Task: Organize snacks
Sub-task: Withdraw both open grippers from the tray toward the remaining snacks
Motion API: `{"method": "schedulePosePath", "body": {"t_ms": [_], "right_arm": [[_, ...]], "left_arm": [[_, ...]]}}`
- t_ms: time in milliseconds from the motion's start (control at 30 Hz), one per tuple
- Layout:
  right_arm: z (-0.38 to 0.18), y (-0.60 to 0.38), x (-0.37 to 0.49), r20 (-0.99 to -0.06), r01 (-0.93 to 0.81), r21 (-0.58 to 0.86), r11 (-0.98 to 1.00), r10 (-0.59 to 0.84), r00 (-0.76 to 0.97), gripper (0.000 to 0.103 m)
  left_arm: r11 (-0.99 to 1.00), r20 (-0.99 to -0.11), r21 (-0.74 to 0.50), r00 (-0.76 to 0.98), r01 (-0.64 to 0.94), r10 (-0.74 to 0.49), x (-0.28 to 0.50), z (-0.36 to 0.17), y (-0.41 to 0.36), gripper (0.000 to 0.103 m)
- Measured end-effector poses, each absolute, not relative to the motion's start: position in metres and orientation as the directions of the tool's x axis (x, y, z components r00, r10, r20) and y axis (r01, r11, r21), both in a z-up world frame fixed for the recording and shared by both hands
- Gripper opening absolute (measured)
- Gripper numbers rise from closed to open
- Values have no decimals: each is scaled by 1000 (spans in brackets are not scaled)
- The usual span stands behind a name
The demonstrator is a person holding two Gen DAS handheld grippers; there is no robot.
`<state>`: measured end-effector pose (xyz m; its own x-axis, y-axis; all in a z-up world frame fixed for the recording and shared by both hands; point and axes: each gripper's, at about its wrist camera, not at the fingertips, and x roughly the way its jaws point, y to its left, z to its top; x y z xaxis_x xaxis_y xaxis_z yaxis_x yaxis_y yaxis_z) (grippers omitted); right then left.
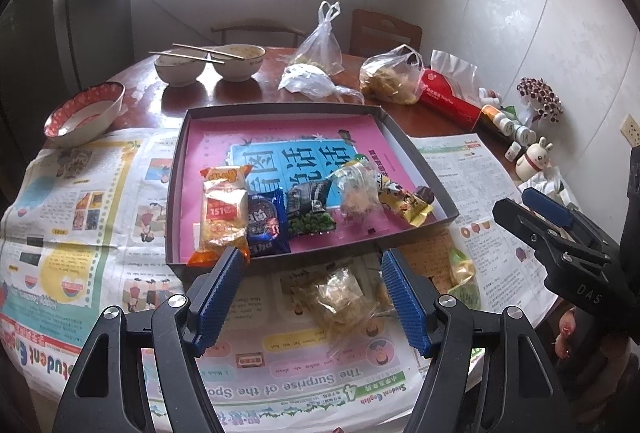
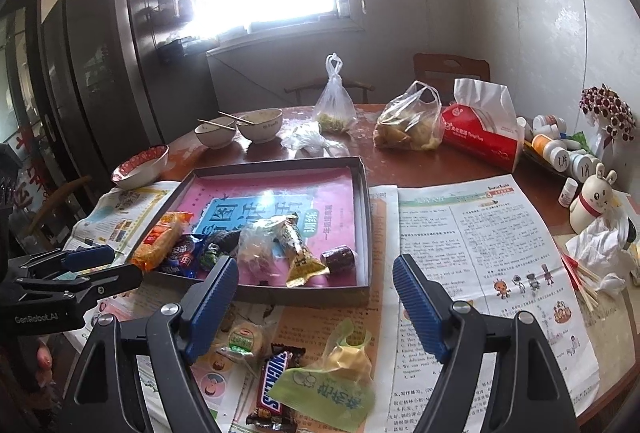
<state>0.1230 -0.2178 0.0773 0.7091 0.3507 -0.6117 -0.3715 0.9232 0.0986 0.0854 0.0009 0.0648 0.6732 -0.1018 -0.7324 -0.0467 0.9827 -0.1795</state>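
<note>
Up close, the left gripper (image 1: pixel 312 275) is hovering with its blue pads spread apart, nothing between them, just above a clear packet (image 1: pixel 340 301) lying on newspaper (image 1: pixel 80 225). Beyond its tips a shallow grey tray (image 1: pixel 276 261) is sitting on the paper, lined with a pink booklet. Along the tray's near edge snacks are lying side by side: an orange pack (image 1: pixel 222 213), a blue cookie pack (image 1: pixel 266 227), a green pea pack (image 1: pixel 312 213), a clear bag (image 1: pixel 358 193) and a yellow pack (image 1: pixel 404 203).

Off to its right, the right gripper (image 2: pixel 314 287) is also hanging with jaws spread and empty. Below it, outside the tray, a Snickers bar (image 2: pixel 272 385), a green wrapper (image 2: pixel 324 393) and a round cake (image 2: pixel 244 341) are lying loose on the newspaper. A small dark sweet (image 2: pixel 339 257) is sitting in the tray's near right corner.

Farther back on the round table (image 2: pixel 460 165), two bowls (image 2: pixel 240 129) with chopsticks, a red-rimmed bowl (image 2: pixel 140 167), plastic bags (image 2: pixel 408 121), a red tissue pack (image 2: pixel 480 129), pill bottles (image 2: pixel 556 149) and a rabbit figure (image 2: pixel 592 197) are standing about.
</note>
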Motion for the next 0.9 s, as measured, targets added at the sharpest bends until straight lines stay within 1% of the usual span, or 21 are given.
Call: {"method": "schedulePosePath", "body": {"t_ms": [567, 900], "right_arm": [[69, -226, 119, -634, -355, 88, 931, 327, 701, 79], [49, -229, 124, -681, -335, 81, 939, 298, 669, 79]], "left_arm": [[984, -765, -177, 632, -22, -123, 88, 50, -16, 73], [983, -792, -179, 597, -29, -127, 96, 35, -20, 73]]}}
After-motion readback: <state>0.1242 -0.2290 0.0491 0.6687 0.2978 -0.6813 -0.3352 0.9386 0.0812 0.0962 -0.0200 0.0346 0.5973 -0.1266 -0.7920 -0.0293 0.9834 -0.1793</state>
